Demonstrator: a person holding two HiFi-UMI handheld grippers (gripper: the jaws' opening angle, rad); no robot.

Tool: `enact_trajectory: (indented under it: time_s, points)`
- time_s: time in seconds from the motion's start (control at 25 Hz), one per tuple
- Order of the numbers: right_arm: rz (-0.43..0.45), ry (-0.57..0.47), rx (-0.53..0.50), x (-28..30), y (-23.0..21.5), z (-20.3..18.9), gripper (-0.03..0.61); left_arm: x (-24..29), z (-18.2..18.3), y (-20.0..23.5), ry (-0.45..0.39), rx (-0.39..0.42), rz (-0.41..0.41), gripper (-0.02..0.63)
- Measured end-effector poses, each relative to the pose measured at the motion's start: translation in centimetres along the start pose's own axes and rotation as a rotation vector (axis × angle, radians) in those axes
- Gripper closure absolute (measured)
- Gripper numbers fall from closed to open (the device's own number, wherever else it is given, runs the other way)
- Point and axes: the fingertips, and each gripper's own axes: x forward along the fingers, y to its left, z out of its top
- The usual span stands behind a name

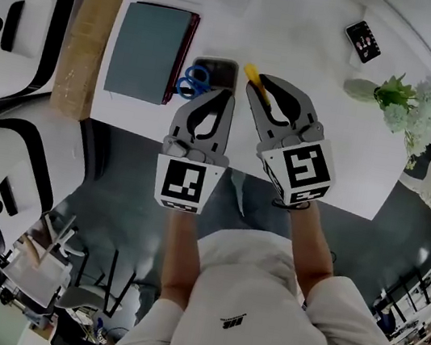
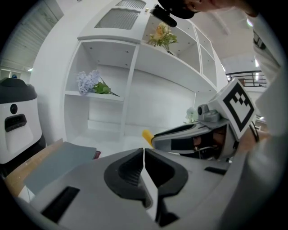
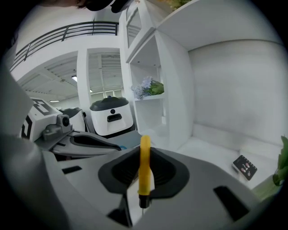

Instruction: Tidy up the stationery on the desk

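Note:
My right gripper (image 1: 256,86) (image 3: 145,152) is shut on a yellow pen (image 3: 145,167) with a dark tip, held upright between its jaws. The pen's yellow end (image 1: 252,73) pokes out past the fingers above the white desk (image 1: 305,27), and it also shows in the left gripper view as a yellow pen end (image 2: 147,135). My left gripper (image 1: 225,97) (image 2: 144,151) is shut with nothing in it, just left of the right one. Blue-handled scissors (image 1: 190,81) lie by a dark case (image 1: 218,70) just ahead of the left gripper.
A grey notebook (image 1: 146,49) over a dark red one lies at the desk's left, beside a brown board (image 1: 86,43). A small dark phone-like device (image 1: 363,41) and a vase of pale flowers (image 1: 399,104) sit at the right. White machines (image 1: 21,12) stand left of the desk.

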Motion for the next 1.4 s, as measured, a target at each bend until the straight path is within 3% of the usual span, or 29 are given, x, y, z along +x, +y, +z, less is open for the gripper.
enact_trajectory:
  time_s: [0.92,1.16,1.4]
  points:
    - [0.078,-0.147,-0.016,6.6,3.3,5.5,0.525,-1.8,0.9,6.9,-0.01,-0.039,0.099,0.614]
    - [0.086,-0.182,-0.04,7.9,3.6,4.6,0.525,-1.6,0.4,7.6,-0.007,-0.047,0.103,0.614]
    - [0.08,-0.122,-0.057,8.6,3.7,1.8,0.521,-1.4,-0.4,7.7,0.003,-0.056,0.101,0.614]
